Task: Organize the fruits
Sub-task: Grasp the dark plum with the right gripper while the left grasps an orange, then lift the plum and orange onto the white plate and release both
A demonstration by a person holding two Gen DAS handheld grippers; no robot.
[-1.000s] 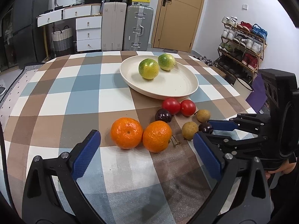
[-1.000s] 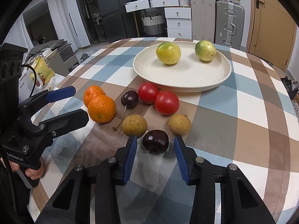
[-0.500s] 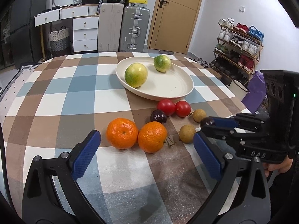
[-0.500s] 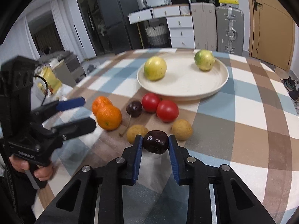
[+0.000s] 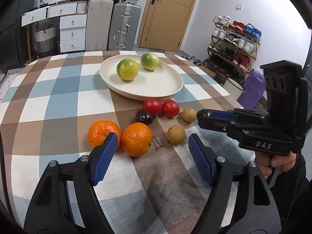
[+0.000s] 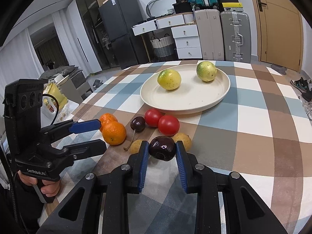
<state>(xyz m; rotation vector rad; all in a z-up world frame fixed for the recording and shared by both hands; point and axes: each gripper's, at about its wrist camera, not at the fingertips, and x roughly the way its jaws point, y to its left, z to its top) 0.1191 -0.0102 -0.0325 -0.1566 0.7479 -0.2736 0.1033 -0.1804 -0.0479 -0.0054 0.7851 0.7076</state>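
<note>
The right hand-held gripper pinches a dark purple plum between its blue pads, one pad against each side of the fruit, which sits at the fingertips above the checked surface. Just beyond it lie two small tan longans, partly hidden behind the plum and the left pad. Farther on are two red tomatoes touching each other, a dark cherry with a stem beside them, and two oranges to the left. The cream plate behind the tomatoes carries two yellow-green round fruits, well apart from each other.

The left hand-held gripper is spread wide and holds nothing; its left pad overlaps the nearer edge of one orange in view, and the other orange lies just beyond the gap between its fingers.
</note>
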